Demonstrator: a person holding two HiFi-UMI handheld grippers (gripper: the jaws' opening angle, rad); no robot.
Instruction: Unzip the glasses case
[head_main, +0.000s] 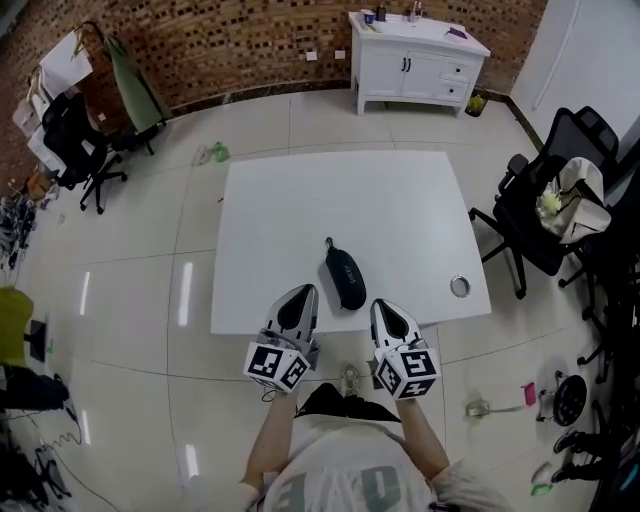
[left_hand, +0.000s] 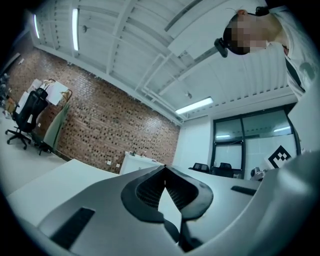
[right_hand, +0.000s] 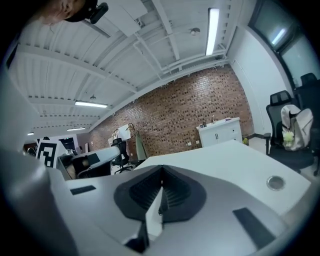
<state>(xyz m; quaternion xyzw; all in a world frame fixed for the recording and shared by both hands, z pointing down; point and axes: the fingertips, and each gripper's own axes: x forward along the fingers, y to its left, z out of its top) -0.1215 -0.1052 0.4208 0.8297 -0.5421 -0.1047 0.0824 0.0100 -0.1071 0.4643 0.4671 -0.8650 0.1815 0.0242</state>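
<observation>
Now | left tool (head_main: 303, 292), right tool (head_main: 386, 305) pressed together | glasses case (head_main: 345, 278) lies between | chair (head_main: 535, 215) beside table (head_main: 300, 220)

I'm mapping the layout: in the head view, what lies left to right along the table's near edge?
left gripper → case → right gripper → ring

The white table (head_main: 340, 195) has a smooth, matt top. The black glasses case (head_main: 345, 280) on it looks dull and soft-skinned. Around the table, the floor tiles (head_main: 130, 290) are glossy and mirror the lights. Beyond the table stands a rough brick wall (head_main: 230, 40). The left gripper (left_hand: 164, 172) and right gripper (right_hand: 161, 175) are smooth grey plastic with ribbed black pads (left_hand: 147, 192).
</observation>
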